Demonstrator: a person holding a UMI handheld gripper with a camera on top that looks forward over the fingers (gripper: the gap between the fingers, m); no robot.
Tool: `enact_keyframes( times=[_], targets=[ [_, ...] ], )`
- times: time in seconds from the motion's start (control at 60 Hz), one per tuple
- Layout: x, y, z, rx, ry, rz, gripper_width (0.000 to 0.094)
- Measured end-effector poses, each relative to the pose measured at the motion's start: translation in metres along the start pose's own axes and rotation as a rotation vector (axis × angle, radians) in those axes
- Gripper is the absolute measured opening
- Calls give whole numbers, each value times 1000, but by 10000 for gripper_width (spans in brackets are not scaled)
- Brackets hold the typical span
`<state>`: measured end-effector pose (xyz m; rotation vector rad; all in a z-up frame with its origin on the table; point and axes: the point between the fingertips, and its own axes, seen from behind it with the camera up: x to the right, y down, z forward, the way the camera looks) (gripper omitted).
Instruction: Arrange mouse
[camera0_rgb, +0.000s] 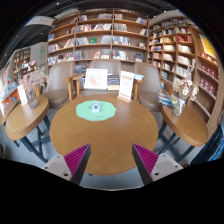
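Observation:
A small mouse (95, 107) lies on a green mouse mat (96, 110) at the far side of a round wooden table (110, 138). My gripper (111, 160) is over the table's near edge, well short of the mat. Its two fingers with magenta pads (76, 157) stand wide apart and nothing is between them.
Two upright white display cards (97, 78) stand at the table's far edge. Chairs (59, 80) ring the table. Other round tables stand to the left (20, 118) and right (190, 122). Bookshelves (110, 35) line the back wall.

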<state>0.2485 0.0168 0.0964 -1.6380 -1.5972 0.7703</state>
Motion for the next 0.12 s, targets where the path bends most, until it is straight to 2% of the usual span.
enact_keyframes(
  times=[0.117],
  targets=[
    [10,-5,-9,32,20,-7,853]
  ],
)
